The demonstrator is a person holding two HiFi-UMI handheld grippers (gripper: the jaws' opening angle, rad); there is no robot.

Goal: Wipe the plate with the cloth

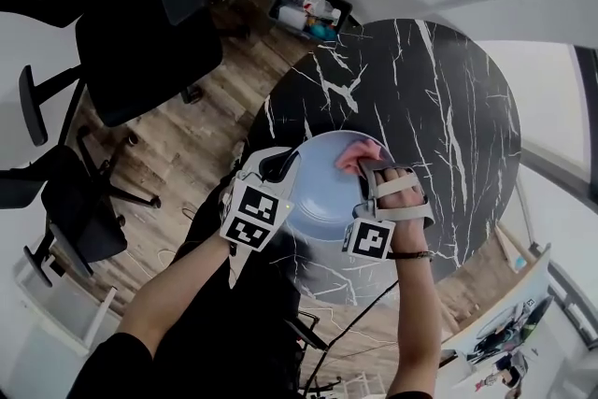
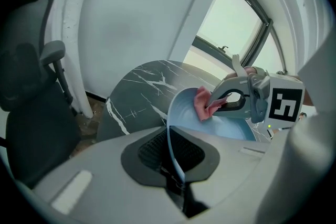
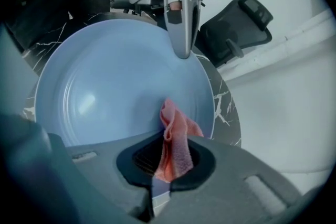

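A pale blue plate (image 1: 322, 192) lies tilted at the near edge of the black marble table (image 1: 420, 98). My left gripper (image 1: 277, 166) is shut on the plate's left rim; in the left gripper view the rim (image 2: 172, 136) runs edge-on between its jaws. My right gripper (image 1: 374, 168) is shut on a pink cloth (image 1: 358, 154), which rests on the plate's far right inner face. The right gripper view shows the cloth (image 3: 176, 139) bunched between the jaws over the plate (image 3: 115, 86), with the left gripper (image 3: 182, 44) clamped on the opposite rim.
Black office chairs (image 1: 140, 33) stand on the wooden floor left of the table. A box of bottles (image 1: 308, 14) sits on the floor beyond the table. A white wall and a window (image 2: 236, 23) lie past the table.
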